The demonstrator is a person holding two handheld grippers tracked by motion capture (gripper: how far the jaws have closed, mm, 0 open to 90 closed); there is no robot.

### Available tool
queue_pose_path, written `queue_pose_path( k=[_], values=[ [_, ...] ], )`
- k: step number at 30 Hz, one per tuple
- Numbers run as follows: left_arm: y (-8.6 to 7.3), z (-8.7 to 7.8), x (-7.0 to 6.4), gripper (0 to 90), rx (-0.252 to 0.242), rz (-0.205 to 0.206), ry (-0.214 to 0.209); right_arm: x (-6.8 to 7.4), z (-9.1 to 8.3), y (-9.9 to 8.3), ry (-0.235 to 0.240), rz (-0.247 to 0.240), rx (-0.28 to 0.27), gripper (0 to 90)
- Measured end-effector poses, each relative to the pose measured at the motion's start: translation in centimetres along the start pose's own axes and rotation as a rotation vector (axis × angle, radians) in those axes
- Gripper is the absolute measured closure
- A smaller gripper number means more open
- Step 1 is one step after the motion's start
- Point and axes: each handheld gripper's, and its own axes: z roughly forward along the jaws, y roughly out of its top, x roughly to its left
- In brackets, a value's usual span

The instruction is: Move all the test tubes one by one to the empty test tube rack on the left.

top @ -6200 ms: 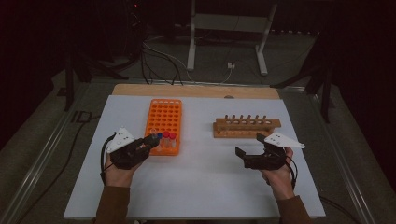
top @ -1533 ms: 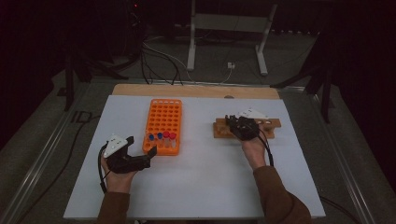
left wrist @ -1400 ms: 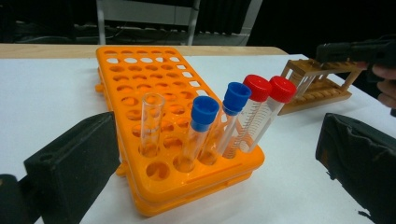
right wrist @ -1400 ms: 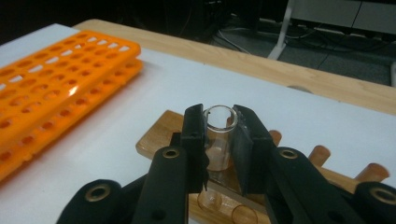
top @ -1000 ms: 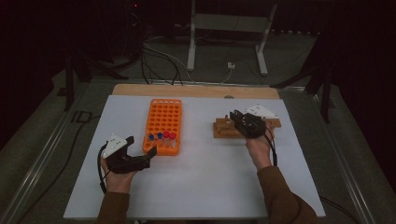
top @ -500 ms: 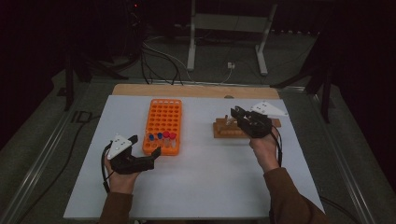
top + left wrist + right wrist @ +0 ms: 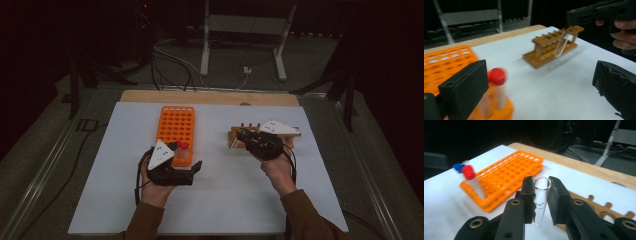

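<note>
The glass test tube is clear, open at the top, without a cap, and has small printed text on its side. It stands almost upright between the two jaws of the right claw, which press on it from both sides. It is held above the near left end of the wooden rack, on the right part of the table. In the left gripper view the tube leans a little beside this rack.
</note>
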Motion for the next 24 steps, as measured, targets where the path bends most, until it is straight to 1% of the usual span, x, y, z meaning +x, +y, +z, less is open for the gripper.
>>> queue_pose_path(
  k=[2, 4, 11, 12, 14, 15, 17, 21, 24],
  values=[
    [0.4, 0.8, -0.6, 2.3, 0.008, 0.009, -0.028, 0.6, -0.1, -0.1, 0.023, -0.001, 0.006, 76.0],
    [0.6, 1.5, -1.1, 3.8, 0.022, 0.019, -0.046, 1.1, -0.2, -0.4, 0.049, 0.001, 0.007, 76.0],
    [0.7, 4.4, -2.5, 7.5, 0.08, 0.021, -0.09, 2.5, -0.3, -1.1, 0.114, 0.003, 0.036, 75.9],
    [0.6, 4.8, -2.6, 9.6, 0.09, 0.022, -0.092, 2.7, -0.3, -1.1, 0.122, 0.005, 0.038, 75.8],
    [0.5, 5.4, -2.9, 17.6, 0.1, 0.02, -0.1, 3.0, -0.3, -1.1, 0.134, 0.005, 0.038, 75.8],
    [0.5, 5.7, -3.0, 19.7, 0.106, 0.023, -0.103, 3.2, -0.3, -1.0, 0.14, 0.005, 0.037, 75.8],
    [0.4, 6.0, -3.1, 30.4, 0.101, 0.016, -0.117, 3.5, -0.3, -1.0, 0.152, 0.0, 0.036, 75.8],
    [0.4, 6.4, -3.2, 46.9, 0.099, 0.015, -0.139, 3.9, -0.3, -1.0, 0.168, -0.008, 0.042, 75.7],
    [0.3, 6.5, -3.2, 55.7, 0.093, 0.012, -0.15, 4.0, -0.2, -1.0, 0.181, 0.001, 0.041, 75.7]
  ],
)
